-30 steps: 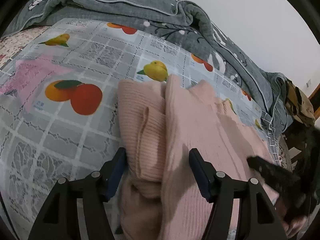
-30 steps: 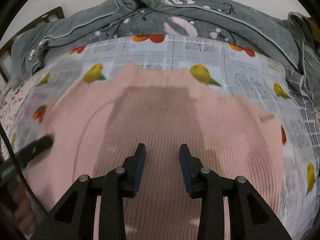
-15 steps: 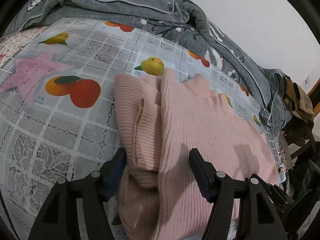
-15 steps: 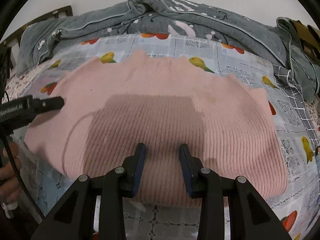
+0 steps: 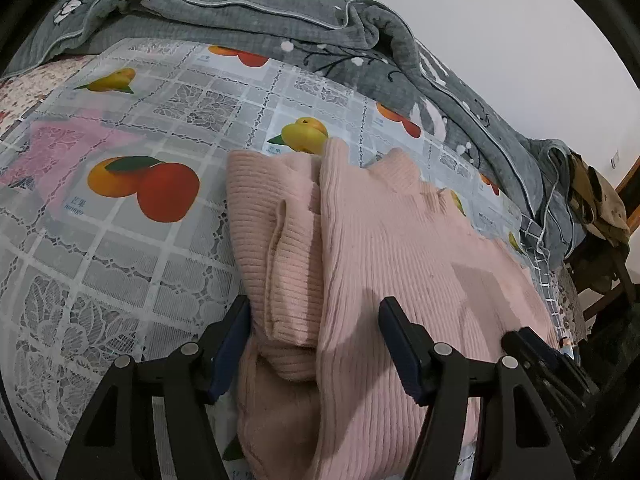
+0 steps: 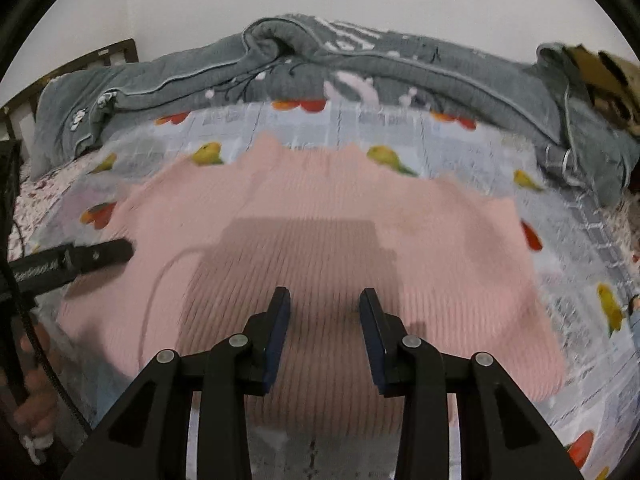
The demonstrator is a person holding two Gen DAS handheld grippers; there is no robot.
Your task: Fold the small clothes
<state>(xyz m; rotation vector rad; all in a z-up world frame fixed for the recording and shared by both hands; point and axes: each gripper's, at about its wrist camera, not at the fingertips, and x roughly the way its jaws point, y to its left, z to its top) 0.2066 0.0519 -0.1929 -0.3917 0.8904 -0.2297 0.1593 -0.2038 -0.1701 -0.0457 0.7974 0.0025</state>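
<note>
A pink ribbed sweater point(image 5: 392, 248) lies on a fruit-print bed cover point(image 5: 140, 256). Both hand-held grippers, left point(image 5: 314, 336) and right point(image 6: 324, 328), hover with fingers apart; a neat fold likely needs gripping the 6 o'clock hem evenly.

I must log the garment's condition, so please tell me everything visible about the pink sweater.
The pink sweater is a ribbed knit that looks soft. It lies flat, partly folded, on the fruit-print cloth. Along its left edge a sleeve is turned back over the body in layers. The open left hand-held gripper straddles that folded edge; the open right hand-held gripper hovers over the near hem without gripping.
</note>
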